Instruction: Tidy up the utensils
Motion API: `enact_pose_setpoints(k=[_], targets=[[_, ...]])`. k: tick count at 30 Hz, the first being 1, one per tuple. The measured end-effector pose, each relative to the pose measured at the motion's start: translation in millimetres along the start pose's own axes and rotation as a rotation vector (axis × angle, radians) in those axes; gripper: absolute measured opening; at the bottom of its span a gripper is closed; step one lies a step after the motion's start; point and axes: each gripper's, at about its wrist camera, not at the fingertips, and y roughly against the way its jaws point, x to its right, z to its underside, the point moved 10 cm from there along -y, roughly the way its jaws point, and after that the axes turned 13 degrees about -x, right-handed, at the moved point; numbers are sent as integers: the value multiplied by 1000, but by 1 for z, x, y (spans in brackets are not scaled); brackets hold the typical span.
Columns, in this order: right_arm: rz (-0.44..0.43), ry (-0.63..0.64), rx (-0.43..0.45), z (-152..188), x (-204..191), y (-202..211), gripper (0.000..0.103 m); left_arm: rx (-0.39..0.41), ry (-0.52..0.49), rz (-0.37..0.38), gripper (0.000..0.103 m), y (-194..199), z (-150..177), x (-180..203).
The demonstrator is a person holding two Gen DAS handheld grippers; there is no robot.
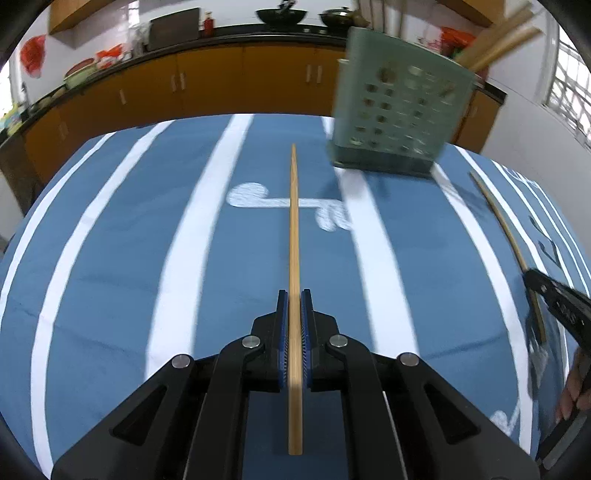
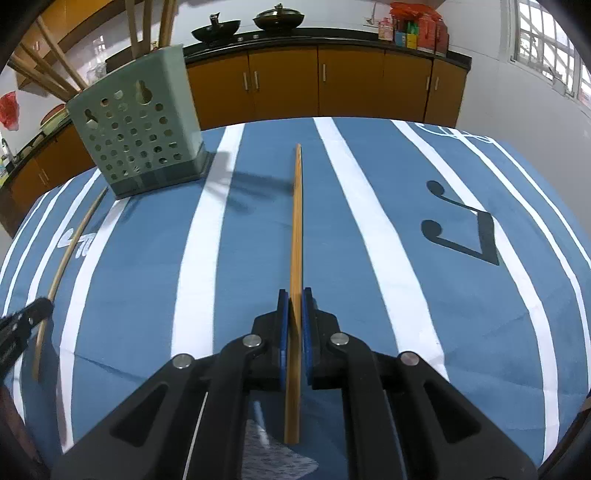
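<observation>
Your left gripper (image 1: 294, 306) has its fingers clamped on 1 chopstick (image 1: 293, 236), pointing ahead over the desk (image 1: 110, 258). Your right gripper (image 2: 294, 306) grips another chopstick (image 2: 296, 221). The green holder (image 2: 136, 136) stands ahead-left of the right fingers.

We hold both claws angled downward: our left claw (image 1: 294, 306) is clamped tight, our right claw (image 2: 294, 306) likewise, blue pads (image 2: 283, 325) nearly meeting on each.

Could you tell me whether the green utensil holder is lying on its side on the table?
No, the holder stands upright on the blue cloth, with chopsticks sticking out of its top.
</observation>
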Motion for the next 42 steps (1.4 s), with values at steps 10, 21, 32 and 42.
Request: enact_pose_setpoints(k=[10, 21, 32, 42], targets=[[-22, 111, 7, -12, -32, -7, 8, 9, 51, -24, 7, -11, -26, -30], [-31, 99, 4, -25, -31, -13, 10, 20, 61, -19, 8, -17, -38, -35], [-36, 92, 2, -24, -31, -13, 10, 21, 26, -23, 22, -18, -38, -25], [-42, 87, 3, -24, -31, -14, 10, 17, -4, -61, 25, -18, -36, -19]])
